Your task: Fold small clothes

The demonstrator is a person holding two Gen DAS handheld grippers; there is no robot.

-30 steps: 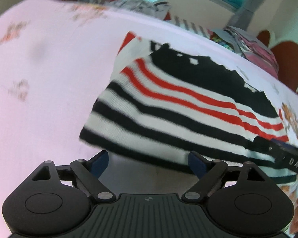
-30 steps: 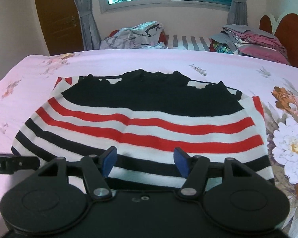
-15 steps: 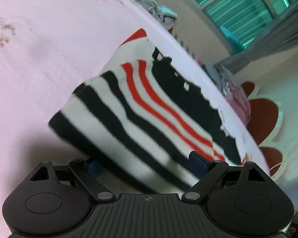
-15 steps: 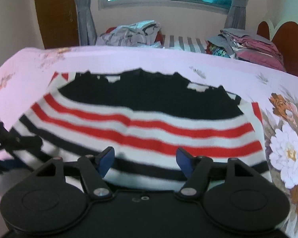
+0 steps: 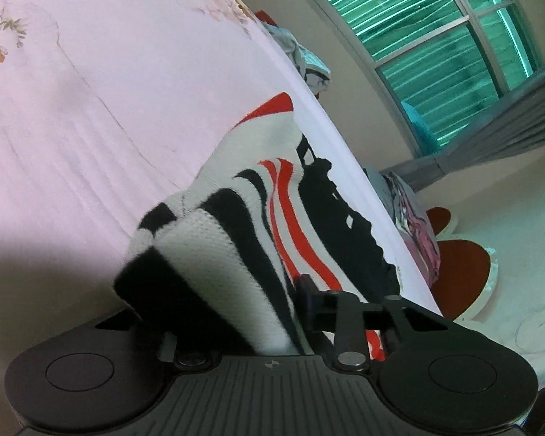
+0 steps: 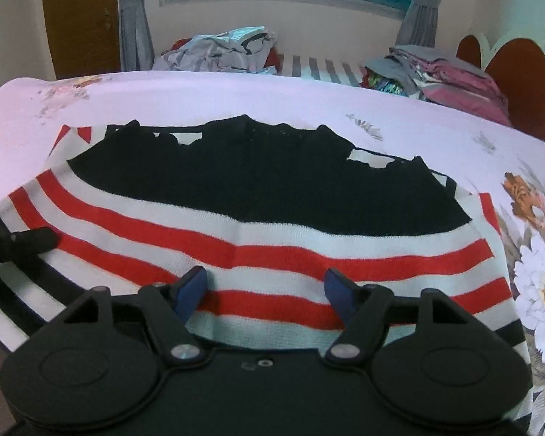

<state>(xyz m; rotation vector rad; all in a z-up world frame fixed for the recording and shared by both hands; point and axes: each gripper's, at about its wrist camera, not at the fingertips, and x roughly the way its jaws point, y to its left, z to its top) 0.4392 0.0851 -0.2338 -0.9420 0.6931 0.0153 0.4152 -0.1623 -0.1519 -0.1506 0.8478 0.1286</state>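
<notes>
A knitted sweater (image 6: 272,189) with a black top and red, white and black stripes lies flat on the pink bed sheet (image 6: 236,98). My left gripper (image 5: 229,301) is closing on its near left corner (image 5: 200,254). The fabric is bunched up between the jaws and hides the left finger. The left gripper's fingertip (image 6: 36,239) shows at the left edge of the right wrist view. My right gripper (image 6: 267,287) hovers over the striped hem, its jaws opening, blue pads wide apart. The fabric lies under them, not pinched.
At the bed's far side lie a loose grey heap of clothes (image 6: 221,51) and a folded stack (image 6: 450,76). A red headboard (image 6: 519,72) stands at the right and a wooden door (image 6: 80,18) at the back left. Large printed flowers (image 6: 537,290) cover the sheet's right side.
The left gripper rolled, sank toward the sweater's corner and closed on it, bunching the fabric. The right gripper slid forward over the hem, its jaws a little wider.
</notes>
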